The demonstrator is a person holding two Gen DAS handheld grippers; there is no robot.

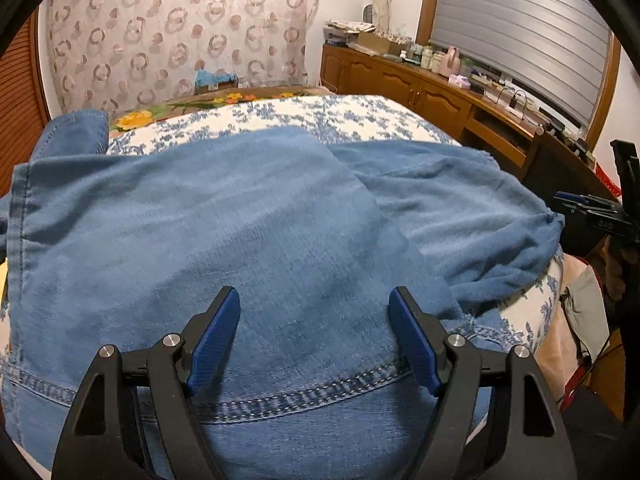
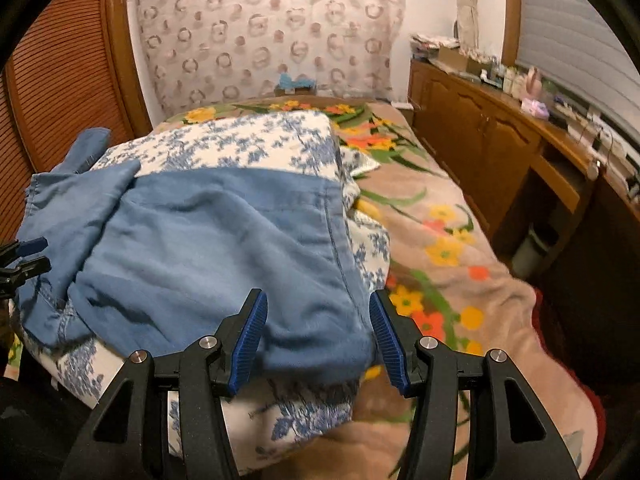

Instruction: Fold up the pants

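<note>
Faded blue denim pants [image 1: 248, 216] with pale stitching lie ahead of black grippers with blue pads [image 1: 414, 340], over a white quilt [image 2: 224, 142] printed with blue flowers.

Left tongs [image 1: 314, 338]: black frame, blue ribbed pads, pitched downward; jaws are held wide apart, nothing gripped between them. In the right wrist view only the tips are caught at the left edge [image 2: 26, 258].

Right tongs [image 2: 316, 338]: same build, pitched downward; jaws are set apart at a narrower gap, pads not seen pressing on anything. In the left wrist view they are seen from the side at the right edge [image 1: 588, 204], carried on a partly visible hand [image 1: 618, 276].
</note>
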